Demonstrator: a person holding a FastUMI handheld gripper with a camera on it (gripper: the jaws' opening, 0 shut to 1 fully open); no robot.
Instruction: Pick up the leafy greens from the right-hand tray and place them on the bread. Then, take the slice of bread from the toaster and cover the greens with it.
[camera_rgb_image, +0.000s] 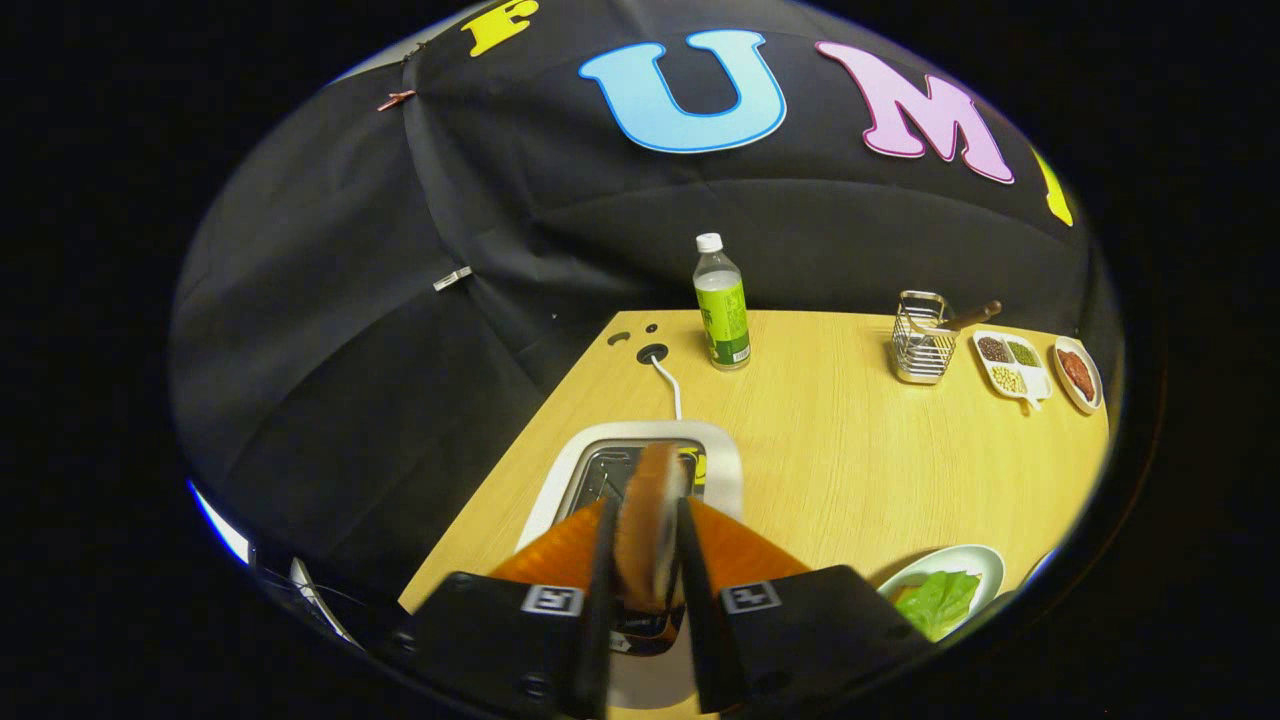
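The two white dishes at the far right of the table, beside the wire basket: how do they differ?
The divided dish is oblong and split into compartments; the round dish has none. The divided dish holds dark, green and pale heaps kept apart; the round dish holds one reddish-brown heap. The divided dish sits next to the wire basket; the round dish lies beyond it. Both are white, far beyond the tool, which grips the bread.

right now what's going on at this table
A person's handheld tongs are shut on a slice of bread, held on edge just above the toaster. The leafy greens already lie in the white dish to the right. A water bottle, wire basket and small dishes stand beyond on the wooden table.
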